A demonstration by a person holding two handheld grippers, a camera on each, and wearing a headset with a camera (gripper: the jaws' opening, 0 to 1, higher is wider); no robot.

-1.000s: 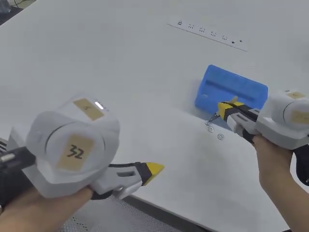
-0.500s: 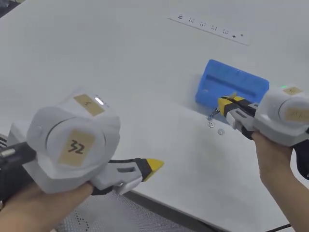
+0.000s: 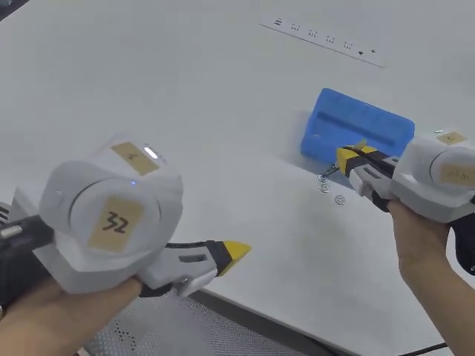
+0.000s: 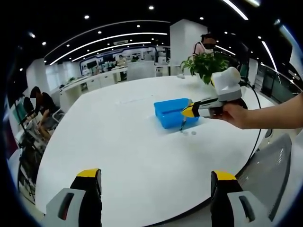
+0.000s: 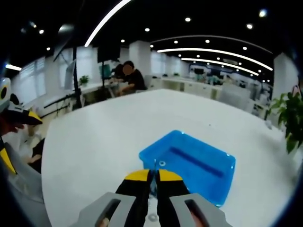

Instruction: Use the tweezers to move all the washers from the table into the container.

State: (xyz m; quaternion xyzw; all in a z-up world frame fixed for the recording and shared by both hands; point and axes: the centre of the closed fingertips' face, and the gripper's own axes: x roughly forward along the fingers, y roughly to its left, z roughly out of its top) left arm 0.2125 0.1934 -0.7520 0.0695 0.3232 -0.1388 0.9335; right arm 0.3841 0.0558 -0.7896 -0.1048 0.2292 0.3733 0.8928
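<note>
On the white counter [image 3: 185, 111] in the head view, the right tongs [image 3: 349, 159] are clenched on the tweezers [image 3: 331, 172], tips slanting down at the washers [image 3: 339, 199] lying loose just before the near wall of the blue container [image 3: 360, 122] — the left tongs [image 3: 231, 254] hang well apart. In the left gripper view its own jaws stand wide, released, holding nothing. In the right gripper view the tweezers run straight ahead, the container directly beyond their tips — its floor looks bare blue, and whether the small ring [image 5: 162, 163] beside the tips is gripped I cannot tell
</note>
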